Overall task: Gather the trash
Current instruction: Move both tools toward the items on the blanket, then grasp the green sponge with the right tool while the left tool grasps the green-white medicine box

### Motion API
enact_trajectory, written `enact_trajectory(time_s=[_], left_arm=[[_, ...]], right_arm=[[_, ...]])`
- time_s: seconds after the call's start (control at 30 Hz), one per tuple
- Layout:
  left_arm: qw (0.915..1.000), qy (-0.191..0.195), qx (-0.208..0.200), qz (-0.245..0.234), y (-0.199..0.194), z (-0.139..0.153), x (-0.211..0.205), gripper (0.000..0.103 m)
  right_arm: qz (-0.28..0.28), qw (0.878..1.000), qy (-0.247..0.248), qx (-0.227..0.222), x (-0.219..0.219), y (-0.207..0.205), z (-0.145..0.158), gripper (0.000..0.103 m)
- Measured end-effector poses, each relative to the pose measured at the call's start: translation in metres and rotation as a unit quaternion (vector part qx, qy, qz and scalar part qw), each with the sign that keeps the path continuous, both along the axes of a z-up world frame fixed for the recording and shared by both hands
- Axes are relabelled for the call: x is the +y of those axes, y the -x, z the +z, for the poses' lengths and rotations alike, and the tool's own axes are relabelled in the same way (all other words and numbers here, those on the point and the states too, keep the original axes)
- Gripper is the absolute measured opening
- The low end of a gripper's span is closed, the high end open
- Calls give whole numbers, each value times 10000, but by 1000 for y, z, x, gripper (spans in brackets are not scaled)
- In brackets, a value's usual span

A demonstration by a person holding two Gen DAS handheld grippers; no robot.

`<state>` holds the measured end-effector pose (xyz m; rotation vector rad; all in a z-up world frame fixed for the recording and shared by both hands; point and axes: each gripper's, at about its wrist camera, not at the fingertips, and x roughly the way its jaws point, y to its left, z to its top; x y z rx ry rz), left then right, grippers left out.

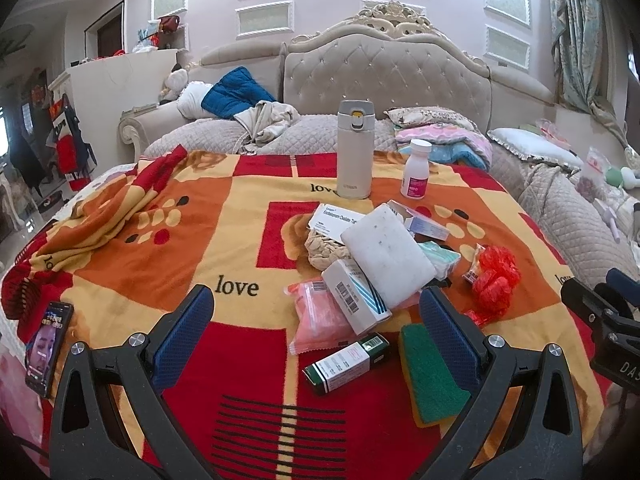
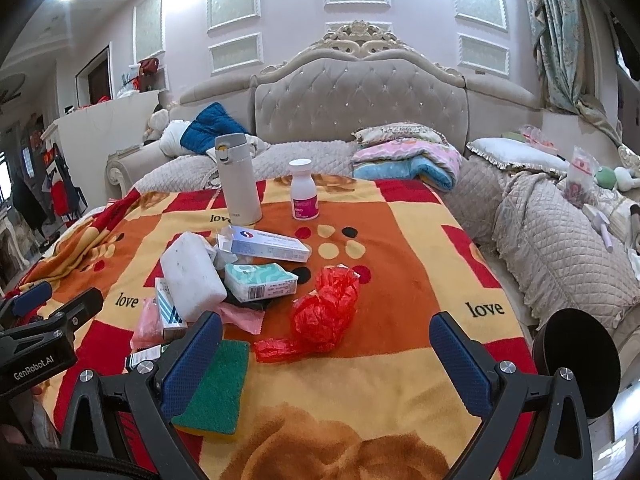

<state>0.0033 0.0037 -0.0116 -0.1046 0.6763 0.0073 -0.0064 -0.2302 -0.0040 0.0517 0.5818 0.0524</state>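
Observation:
A heap of trash lies on the red and orange "love" blanket (image 1: 160,248): a white foam block (image 1: 386,254), medicine boxes (image 1: 354,300), a pink packet (image 1: 316,316), a green box (image 1: 346,362) and a green scouring sponge (image 1: 430,376). A crumpled red plastic bag (image 2: 324,312) lies to the right of the heap. My left gripper (image 1: 316,320) hovers open just short of the pink packet and boxes. My right gripper (image 2: 326,344) is open too, its fingers either side of the red bag (image 1: 494,280), holding nothing. The sponge (image 2: 216,388) sits by its left finger.
A beige thermos (image 1: 354,150) and a white pill bottle (image 1: 416,168) stand upright behind the heap. A phone (image 1: 48,350) lies at the blanket's left edge. Folded quilts (image 2: 408,156) and pillows line the headboard. A black round object (image 2: 576,360) sits at the right.

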Motion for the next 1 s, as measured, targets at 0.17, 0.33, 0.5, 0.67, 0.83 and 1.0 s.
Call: enact_trajectory(time_s=[0.17,0.33,0.5,0.67,0.83,1.0], left_arm=[[9999,81,82,-18,-2,-2,-1,102],[9999,-35,109,-62,-3,-5,-1,102],[9997,18,215,-133,-3,-9,4,102],[9989,-77,394,-247,-1,-18,13,102],[9972,-153,593,-432,4,-35,26,102],[9950,3,860,-502,2,-56,38,102]], right_arm=[[2,10000,32,36,-1,0,-2,103],[16,10000,15,76,-2,-2,-5,103],[52,9999,48,88,-2,-2,-6,103],[131,9998,83,158,-1,-3,-12,103],[255,9990,107,353,3,-6,-22,103],[599,9945,41,855,14,-14,-38,103]])
